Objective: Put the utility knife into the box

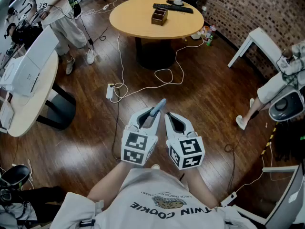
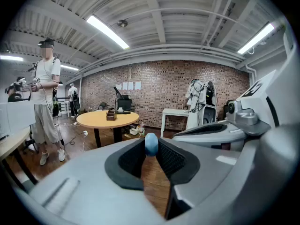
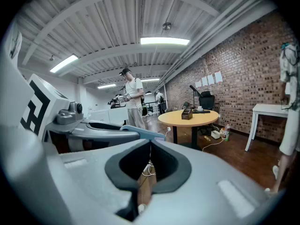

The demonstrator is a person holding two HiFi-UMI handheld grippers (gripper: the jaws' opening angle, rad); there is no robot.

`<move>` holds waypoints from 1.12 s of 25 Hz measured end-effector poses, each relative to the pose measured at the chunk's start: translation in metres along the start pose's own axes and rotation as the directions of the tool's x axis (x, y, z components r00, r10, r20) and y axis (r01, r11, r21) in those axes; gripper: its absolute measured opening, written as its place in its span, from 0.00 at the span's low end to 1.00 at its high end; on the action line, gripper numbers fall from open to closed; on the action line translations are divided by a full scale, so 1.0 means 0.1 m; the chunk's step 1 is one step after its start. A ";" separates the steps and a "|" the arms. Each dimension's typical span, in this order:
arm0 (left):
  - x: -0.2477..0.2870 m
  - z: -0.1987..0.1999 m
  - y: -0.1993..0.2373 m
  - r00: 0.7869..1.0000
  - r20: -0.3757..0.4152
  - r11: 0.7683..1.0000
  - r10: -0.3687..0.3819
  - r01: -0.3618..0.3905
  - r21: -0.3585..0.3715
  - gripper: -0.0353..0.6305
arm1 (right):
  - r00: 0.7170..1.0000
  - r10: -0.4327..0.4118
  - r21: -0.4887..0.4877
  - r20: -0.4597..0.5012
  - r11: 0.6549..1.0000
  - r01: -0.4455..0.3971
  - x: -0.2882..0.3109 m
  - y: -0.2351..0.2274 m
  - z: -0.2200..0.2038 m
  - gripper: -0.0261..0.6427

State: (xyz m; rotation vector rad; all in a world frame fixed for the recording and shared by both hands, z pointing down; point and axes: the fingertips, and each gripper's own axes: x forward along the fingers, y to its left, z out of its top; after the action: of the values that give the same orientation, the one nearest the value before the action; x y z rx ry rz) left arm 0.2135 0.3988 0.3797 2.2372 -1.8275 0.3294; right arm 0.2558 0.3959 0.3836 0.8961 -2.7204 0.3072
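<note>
A light-blue utility knife sticks out forward from my left gripper, whose jaws are shut on it. In the left gripper view its rounded blue end shows pinched between the dark pads. My right gripper is held close beside the left, jaws shut with nothing between them; its own view shows the jaw tips together. Both are held in the air over the wooden floor. A small brown open box stands on the round yellow table far ahead, also visible in the gripper views as the box.
White cables and a power strip lie on the floor between me and the table. A black keyboard and a cup are on the table. A person stands at the left by a white desk. Another person sits at the right.
</note>
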 end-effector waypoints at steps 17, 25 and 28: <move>0.79 0.24 1.74 0.998 0.004 0.998 -0.063 0.063 -0.023 0.17 | 0.998 -0.064 -0.025 -0.023 0.998 0.063 1.86 0.05 0.59 0.04; 1.07 0.35 2.30 0.993 0.006 0.993 -0.115 0.115 -0.012 0.17 | 0.994 -0.111 -0.046 -0.020 0.993 0.110 2.49 0.06 0.83 0.04; 1.16 0.37 2.45 0.992 0.009 0.992 -0.130 0.130 -0.010 0.17 | 0.990 -0.138 -0.046 -0.024 0.990 0.137 2.64 0.00 0.87 0.04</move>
State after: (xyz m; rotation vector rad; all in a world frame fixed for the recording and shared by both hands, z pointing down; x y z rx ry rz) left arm -0.0025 0.2316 0.3905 2.3391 -1.6732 0.2864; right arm 0.0354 0.2260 0.3834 1.0525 -2.6139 0.2294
